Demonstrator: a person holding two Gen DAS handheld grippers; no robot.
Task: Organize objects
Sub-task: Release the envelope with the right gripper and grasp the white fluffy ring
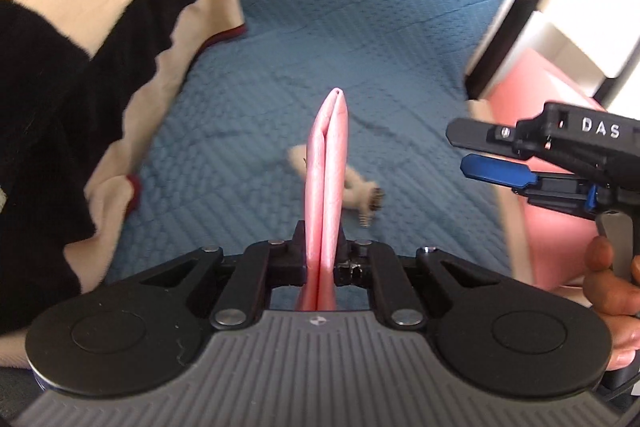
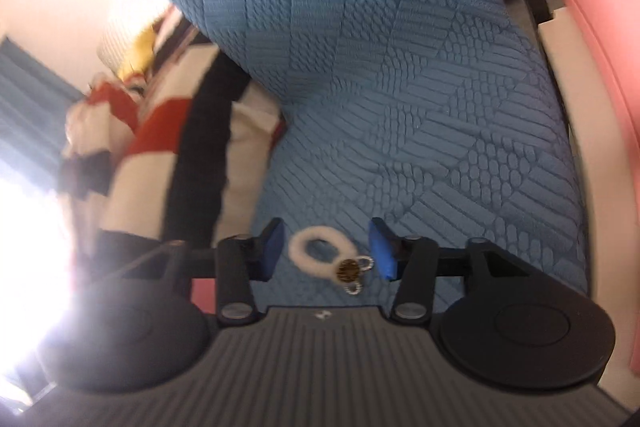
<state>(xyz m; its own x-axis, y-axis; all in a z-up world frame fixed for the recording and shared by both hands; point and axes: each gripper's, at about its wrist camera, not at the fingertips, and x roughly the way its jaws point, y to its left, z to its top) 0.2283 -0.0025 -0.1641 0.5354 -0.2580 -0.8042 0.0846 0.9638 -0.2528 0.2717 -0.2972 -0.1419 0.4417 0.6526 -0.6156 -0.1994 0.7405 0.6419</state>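
My left gripper (image 1: 322, 247) is shut on a folded pink satin pouch (image 1: 328, 147), which stands up between its black fingers. Beyond it a white fluffy hair tie (image 1: 362, 193) with a gold charm lies on the blue quilted bedspread (image 1: 360, 7). From the right comes my right gripper (image 1: 476, 153), held by a hand (image 1: 608, 275). In the right wrist view the right gripper (image 2: 327, 249) is open. Its blue pads (image 2: 272, 247) stand on either side of the hair tie (image 2: 296, 251) without touching it. The tie lies flat on the bedspread (image 2: 400, 87).
A black, white and orange striped blanket (image 1: 100, 7) is bunched along the left of the bed (image 2: 192, 147). A pink box (image 1: 540, 99) stands at the bed's right edge (image 2: 600, 27), beside white furniture with a black frame (image 1: 520, 7).
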